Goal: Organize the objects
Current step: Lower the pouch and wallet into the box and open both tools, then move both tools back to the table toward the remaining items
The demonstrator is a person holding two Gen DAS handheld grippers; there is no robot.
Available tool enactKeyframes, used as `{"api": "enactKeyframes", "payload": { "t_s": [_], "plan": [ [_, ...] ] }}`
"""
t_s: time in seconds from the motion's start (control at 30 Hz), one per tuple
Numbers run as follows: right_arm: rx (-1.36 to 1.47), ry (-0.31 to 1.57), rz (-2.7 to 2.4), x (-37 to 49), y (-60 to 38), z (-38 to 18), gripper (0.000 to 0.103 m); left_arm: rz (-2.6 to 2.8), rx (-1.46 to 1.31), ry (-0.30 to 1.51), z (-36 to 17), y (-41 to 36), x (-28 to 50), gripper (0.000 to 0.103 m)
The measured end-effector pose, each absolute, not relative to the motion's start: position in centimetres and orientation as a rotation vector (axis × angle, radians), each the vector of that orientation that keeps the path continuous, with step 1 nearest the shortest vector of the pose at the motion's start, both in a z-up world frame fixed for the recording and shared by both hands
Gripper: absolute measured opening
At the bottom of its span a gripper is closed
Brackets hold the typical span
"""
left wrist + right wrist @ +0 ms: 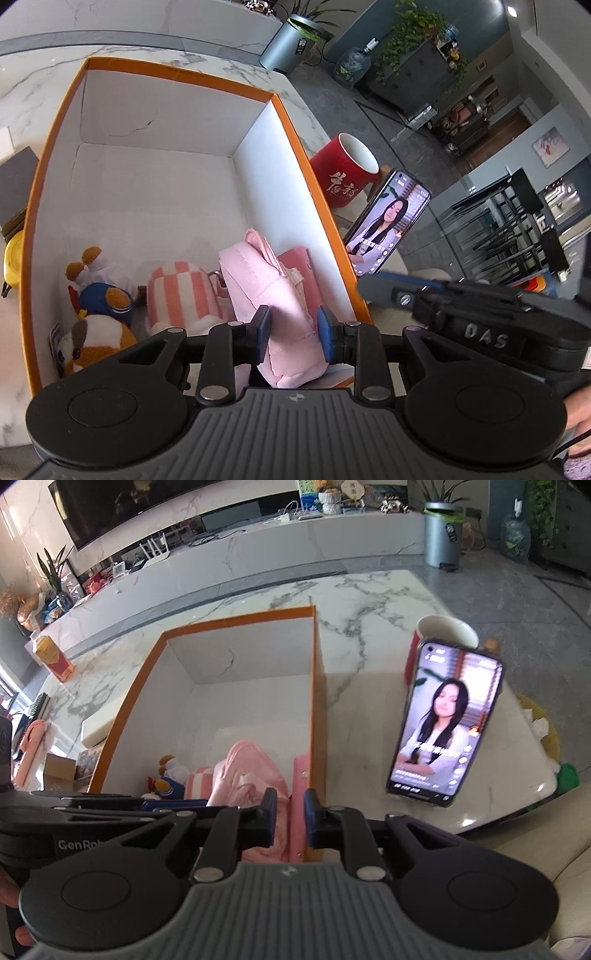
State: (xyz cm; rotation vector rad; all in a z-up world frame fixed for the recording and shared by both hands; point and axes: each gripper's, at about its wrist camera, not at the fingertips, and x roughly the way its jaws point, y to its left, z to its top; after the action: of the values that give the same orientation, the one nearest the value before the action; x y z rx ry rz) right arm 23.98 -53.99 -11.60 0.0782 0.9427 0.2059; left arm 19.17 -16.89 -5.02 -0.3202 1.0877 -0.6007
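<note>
An orange-rimmed white box [291, 122] stands on the marble table; it also shows in the right wrist view [317, 686]. Inside at the near end lie a pink plush pouch [266, 291], a pink-and-white striped plush [181, 291], a blue plush [103, 299], a brown-and-white plush [99, 339] and a flat pink wallet [295, 266]. My left gripper [293, 330] is shut on the pink pouch, holding it in the box. My right gripper [290, 818] hangs over the box's right wall with its pads either side of the pink wallet [299, 812]; contact is unclear.
A red mug [343, 173] and a lit phone [384, 225] leaning upright stand right of the box; the phone shows in the right wrist view [443, 720]. A yellow object [13, 262] and a grey box [14, 184] lie left. The table edge runs close on the right.
</note>
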Motion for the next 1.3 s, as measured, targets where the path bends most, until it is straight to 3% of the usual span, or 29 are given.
{"api": "enactKeyframes", "payload": {
  "t_s": [0.17, 0.27, 0.33, 0.67, 0.97, 1.2, 1.27, 1.3],
  "plan": [
    [0.041, 0.966, 0.191, 24.7, -53.9, -12.0, 0.028, -0.570, -0.183, 1.071, -4.2, -19.3, 18.7, 0.027],
    [0.056, 1.008, 0.204, 25.3, -54.2, -13.1, 0.009, -0.569, -0.066, 1.041, -4.1, -20.9, 18.1, 0.023],
    [0.096, 1.014, 0.221, 25.5, -54.7, -13.3, 0.004, -0.609, -0.052, 1.045, -4.5, -21.2, 18.0, 0.023],
    [0.105, 1.024, 0.265, 25.6, -55.1, -13.6, 0.004, -0.653, -0.109, 1.121, -7.1, -21.6, 18.3, 0.025],
    [0.007, 0.977, 0.219, 25.0, -53.7, -13.1, 0.005, -0.626, -0.146, 1.016, -4.8, -18.6, 17.0, 0.037],
    [-0.076, 0.821, 0.309, 22.7, -49.8, -10.2, 0.011, -0.544, -0.171, 0.834, 0.4, -11.6, 14.3, 0.038],
    [-0.093, 0.792, 0.366, 22.3, -48.2, -9.7, 0.019, -0.496, -0.160, 0.801, 1.3, -9.4, 13.6, 0.038],
    [-0.099, 0.781, 0.394, 22.1, -47.4, -9.5, 0.029, -0.467, -0.148, 0.790, 1.7, -8.3, 13.2, 0.038]
  ]
}}
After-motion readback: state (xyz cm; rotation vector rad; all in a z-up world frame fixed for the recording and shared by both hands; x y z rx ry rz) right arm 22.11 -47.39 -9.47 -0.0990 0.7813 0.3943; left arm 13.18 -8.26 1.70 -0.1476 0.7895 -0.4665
